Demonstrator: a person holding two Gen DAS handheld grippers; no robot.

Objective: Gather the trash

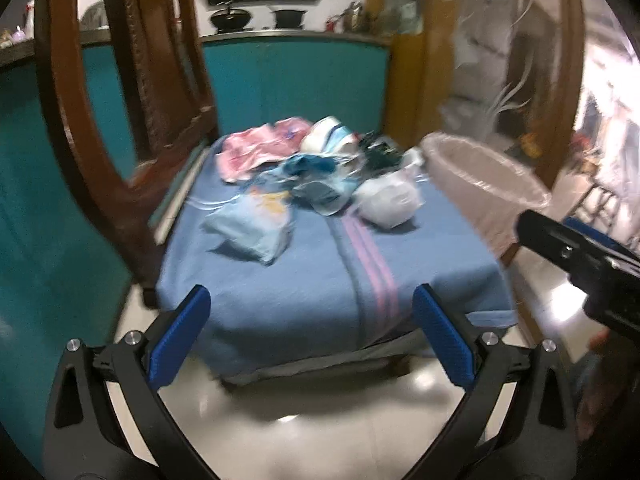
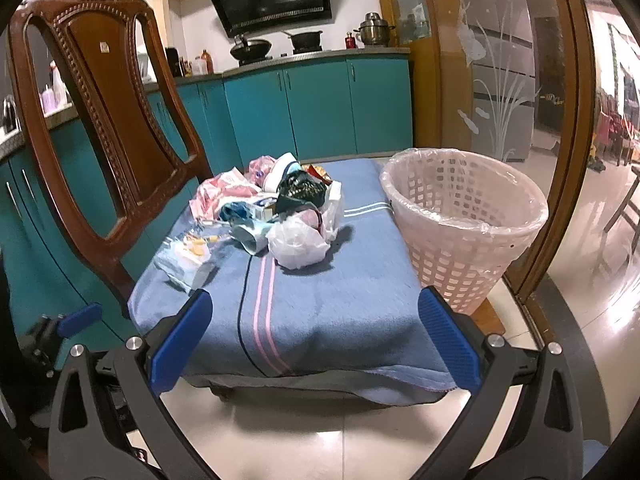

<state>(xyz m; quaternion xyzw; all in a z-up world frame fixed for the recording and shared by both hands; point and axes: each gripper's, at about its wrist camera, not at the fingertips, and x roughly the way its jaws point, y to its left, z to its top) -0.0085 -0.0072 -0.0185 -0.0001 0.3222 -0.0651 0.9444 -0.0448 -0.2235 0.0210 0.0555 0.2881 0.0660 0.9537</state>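
A pile of trash (image 2: 276, 200) lies on a blue blanket (image 2: 320, 300) over a low seat: pink wrappers (image 2: 224, 194), a crumpled white plastic bag (image 2: 298, 240), a light blue packet (image 2: 184, 260), a dark wrapper (image 2: 300, 190). The pile also shows in the left wrist view (image 1: 312, 176). A pink lattice bin (image 2: 464, 220) lined with clear plastic stands to the right of the pile; it also shows in the left wrist view (image 1: 484, 184). My left gripper (image 1: 316, 336) is open and empty, short of the blanket's front edge. My right gripper (image 2: 316, 340) is open and empty, likewise in front of the blanket.
A carved wooden chair back (image 2: 104, 120) rises at the left of the blanket. Teal kitchen cabinets (image 2: 320, 108) stand behind. A wood-framed glass partition (image 2: 500, 80) is at the right. Glossy tile floor (image 2: 340, 440) lies below. The right gripper's body (image 1: 580, 264) shows in the left wrist view.
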